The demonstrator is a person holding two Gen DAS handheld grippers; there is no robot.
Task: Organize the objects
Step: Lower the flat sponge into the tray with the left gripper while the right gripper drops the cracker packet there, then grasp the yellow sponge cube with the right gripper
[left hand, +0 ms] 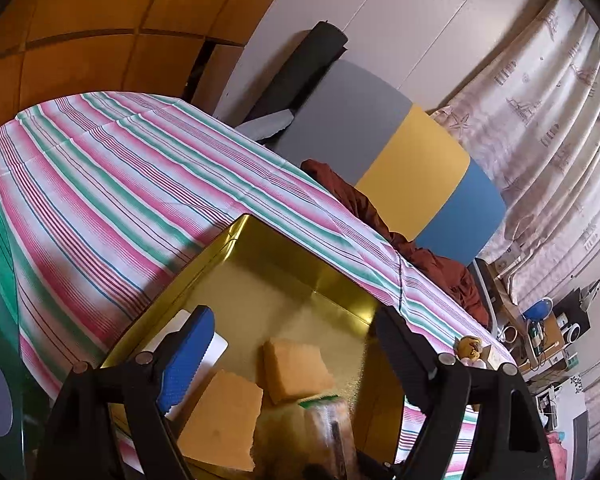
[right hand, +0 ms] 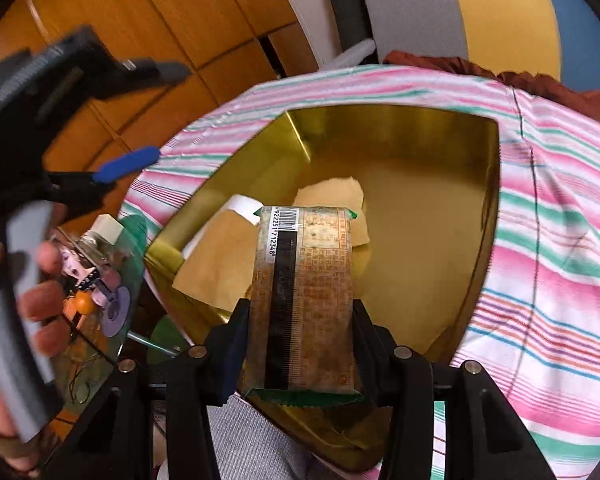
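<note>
**The packet could miss the tin**

Our left gripper [left hand: 292,344] is open and empty. Our right gripper [right hand: 296,312] squeezes the cracker packet [right hand: 304,292] above the gold tin [right hand: 476,216]. Dropped crooked, it might squash the sponges [right hand: 216,264].

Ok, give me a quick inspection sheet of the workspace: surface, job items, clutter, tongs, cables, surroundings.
Surface: striped tablecloth covers the table.
Job's things: open gold tin holds two tan sponges and a white flat piece; wrapped snack pack is above the tin.
Clutter: small round toy beside the tin; green printed lid at the tin's left.
Tongs: right tongs shut on the snack pack; left tongs open, nothing between them, over the tin.
Cables: nothing seen on the table.
Surroundings: grey, yellow and blue chair, red cloth, wooden cabinets, curtain.
</note>
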